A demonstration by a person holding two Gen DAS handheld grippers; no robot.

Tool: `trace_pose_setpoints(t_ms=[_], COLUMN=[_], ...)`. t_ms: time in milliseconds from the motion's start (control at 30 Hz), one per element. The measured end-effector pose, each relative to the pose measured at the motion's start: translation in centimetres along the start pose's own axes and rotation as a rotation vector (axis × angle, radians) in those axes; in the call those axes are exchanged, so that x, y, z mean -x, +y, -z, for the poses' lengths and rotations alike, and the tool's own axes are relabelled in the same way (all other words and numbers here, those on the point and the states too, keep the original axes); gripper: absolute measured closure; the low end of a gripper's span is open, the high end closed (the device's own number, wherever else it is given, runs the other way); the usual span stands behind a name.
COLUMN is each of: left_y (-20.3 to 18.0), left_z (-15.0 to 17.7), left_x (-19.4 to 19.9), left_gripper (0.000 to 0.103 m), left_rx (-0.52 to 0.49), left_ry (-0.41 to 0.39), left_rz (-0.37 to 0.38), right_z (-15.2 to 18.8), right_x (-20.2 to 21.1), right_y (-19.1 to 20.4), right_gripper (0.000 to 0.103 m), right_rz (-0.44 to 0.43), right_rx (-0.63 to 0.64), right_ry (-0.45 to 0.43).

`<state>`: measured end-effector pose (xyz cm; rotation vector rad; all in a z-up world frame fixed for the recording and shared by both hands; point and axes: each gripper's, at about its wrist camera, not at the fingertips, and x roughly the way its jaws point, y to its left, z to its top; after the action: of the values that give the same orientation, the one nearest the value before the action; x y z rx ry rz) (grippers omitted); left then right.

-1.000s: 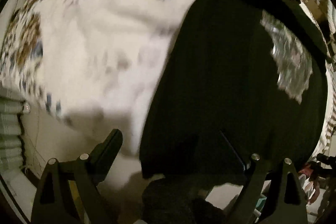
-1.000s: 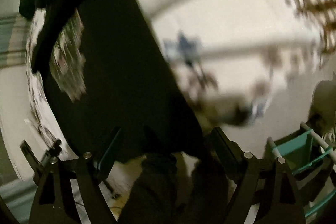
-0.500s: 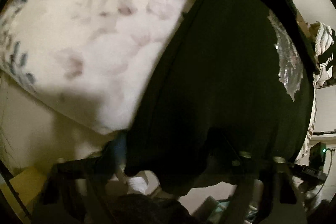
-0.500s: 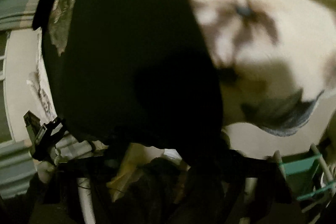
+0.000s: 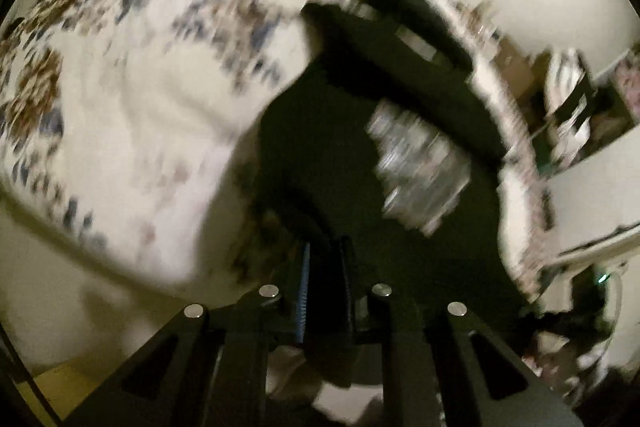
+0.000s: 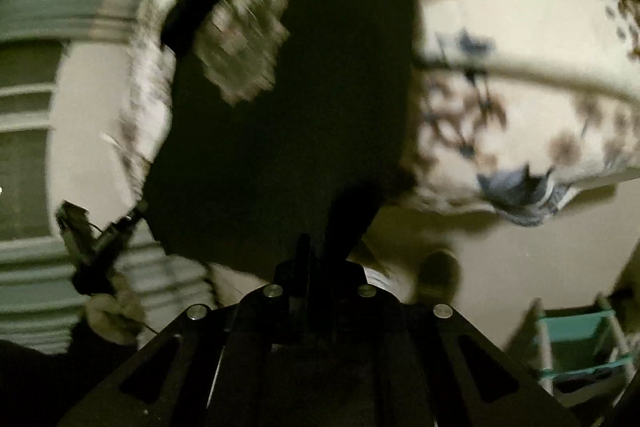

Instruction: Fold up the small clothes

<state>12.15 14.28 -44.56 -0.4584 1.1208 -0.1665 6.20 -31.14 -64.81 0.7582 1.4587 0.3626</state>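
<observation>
Left gripper (image 5: 325, 267) is pinching the near hem of the black garment (image 5: 320, 155), jaws narrowed onto the cloth. Right gripper (image 6: 320, 259) is likewise clamping its own hem corner of the black garment (image 6: 280, 127). The garment is stretching away ahead of both fingertips over a floral bedspread (image 5: 140, 87).

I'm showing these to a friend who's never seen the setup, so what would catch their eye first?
First, the big black garment with a silvery print, spread across the middle of both views on a pale flower-patterned bedspread. Next, the two grippers at the bottom: the left gripper and the right gripper are each shut on the garment's near edge. Everything is dim and motion-blurred.
</observation>
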Motion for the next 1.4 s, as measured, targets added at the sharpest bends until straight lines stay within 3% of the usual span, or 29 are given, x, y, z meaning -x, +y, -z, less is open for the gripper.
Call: trace_pose_setpoints(t_ms=[200, 400, 533, 633, 767, 867, 900, 933, 967, 1000, 1033, 1067, 1167, 1267, 1400], left_y=[-3.3, -5.8, -6.0, -5.5, -2.9, -0.7, 0.1, 0.7, 1.1, 1.4, 1.7, 1.9, 2.1, 2.1, 0.4], left_z=[-10.0, -20.1, -27.4, -32.0, -36.1, -36.4, -36.0, -35.4, -34.7, -33.9, -33.0, -31.7, -28.8, -25.8, -23.6], left_x=[1.5, -2.9, -8.5, -13.4, -20.2, -21.2, -20.7, -20.0, -19.0, -18.1, -17.3, -16.5, -15.9, -16.8, -19.0], left_gripper=[0.092, 0.092, 0.092, 0.092, 0.095, 0.092, 0.089, 0.074, 0.05, 0.041, 0.036, 0.035, 0.029, 0.029, 0.029], left_rx=[0.035, 0.02, 0.048, 0.077, 0.128, 0.206, 0.221, 0.227, 0.22, 0.218, 0.219, 0.215, 0.21, 0.209, 0.161], left_ry=[-0.156, -0.218, -0.2, -0.167, -0.068, -0.015, -0.008, -0.004, -0.007, -0.018, -0.019, 0.0, 0.06, 0.121, 0.157], left_rz=[0.134, 0.161, 0.15, 0.108, 0.029, 0.049, 0.061, 0.066, 0.057, 0.064, 0.075, 0.071, 0.053, 0.027, 0.018], right_z=[-7.0, -18.1, -26.9, -34.6, -42.0, -44.9, -45.0, -44.7, -44.2, -43.4, -42.2, -41.4, -36.7, -32.0, -28.2], right_x=[7.0, 9.2, 9.8, 8.7, 4.9, 1.3, 0.7, 0.5, 0.8, 1.3, 2.0, 2.5, 4.8, 5.1, 3.8], right_y=[4.5, 8.4, 9.6, 9.7, 7.6, 5.6, 5.2, 4.9, 4.9, 4.9, 5.1, 5.2, 5.3, 3.6, 1.4], right_gripper=[0.095, 0.095, 0.096, 0.096, 0.096, 0.094, 0.091, 0.075, 0.05, 0.038, 0.019, 0.007, 0.005, 0.005, 0.005], right_rz=[-0.086, -0.097, -0.099, -0.033, 0.02, 0.064, 0.06, 0.045, 0.027, 0.019, 0.015, 0.018, 0.1, 0.167, 0.172], right_rx=[0.023, 0.024, -0.035, -0.08, -0.173, -0.245, -0.264, -0.274, -0.273, -0.271, -0.266, -0.26, -0.242, -0.299, -0.336], right_ry=[-0.172, -0.31, -0.375, -0.414, -0.382, -0.291, -0.275, -0.275, -0.293, -0.311, -0.329, -0.338, -0.384, -0.365, -0.333])
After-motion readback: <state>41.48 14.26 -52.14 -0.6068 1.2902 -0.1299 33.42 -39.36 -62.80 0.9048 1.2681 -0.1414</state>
